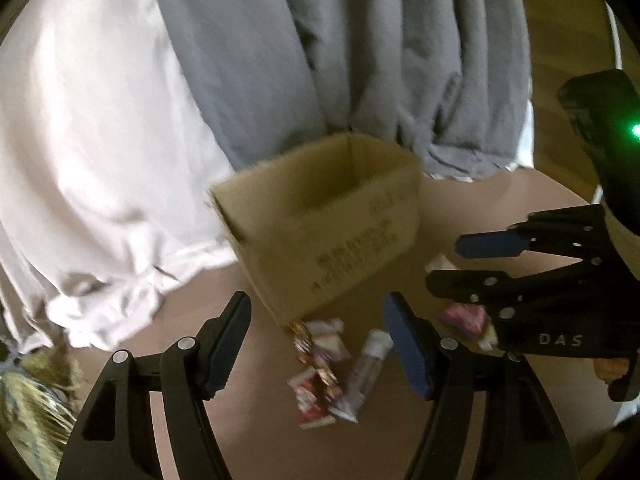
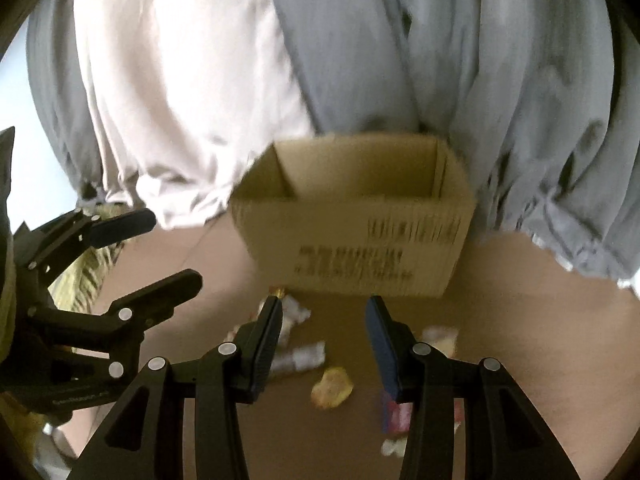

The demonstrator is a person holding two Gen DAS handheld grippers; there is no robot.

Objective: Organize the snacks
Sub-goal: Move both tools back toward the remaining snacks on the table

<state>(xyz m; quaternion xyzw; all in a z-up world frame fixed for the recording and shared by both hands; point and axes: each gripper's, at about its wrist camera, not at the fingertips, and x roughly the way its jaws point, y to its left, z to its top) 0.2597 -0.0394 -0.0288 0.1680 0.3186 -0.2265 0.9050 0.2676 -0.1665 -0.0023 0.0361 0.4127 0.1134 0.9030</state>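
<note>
The left claw (image 1: 316, 354) hangs spread wide with nothing between its fingers, low over a brown tabletop (image 1: 460, 420). Directly beyond its tips lies a small heap of snacks (image 1: 320, 376): red-and-white wrappers, a patterned strip and a pale tube-shaped packet (image 1: 370, 364), all touching or overlapping. To its right the right claw (image 1: 444, 264) reaches in from the side, also spread and holding nothing, with a pink packet (image 1: 462, 318) lying just below its lower finger.

From the right wrist view, the right claw (image 2: 324, 342) is spread above more loose snacks: a yellowish round packet (image 2: 332, 388) between the fingers, a white tube-shaped packet (image 2: 300, 356) just beside the left finger, a red-and-blue packet (image 2: 394, 416) partly hidden behind the right finger, and a pale wrapper (image 2: 440, 338) farther right. The left claw (image 2: 160, 248) shows at the left edge, open.

Past the snacks stands an open cardboard box (image 1: 320, 220), upright, with dark print on its near side; its inside looks bare as far as the blur allows. No snack touches the box walls clearly, though the nearest wrappers lie close to its front corner. Behind the box hang a white curtain (image 1: 100, 140) and a grey curtain (image 1: 340, 48), their hems gathered at the tabletop's far edge. A yellow-green fringed thing (image 1: 32, 392) sits at the far left, too blurred to tell what it is.
</note>
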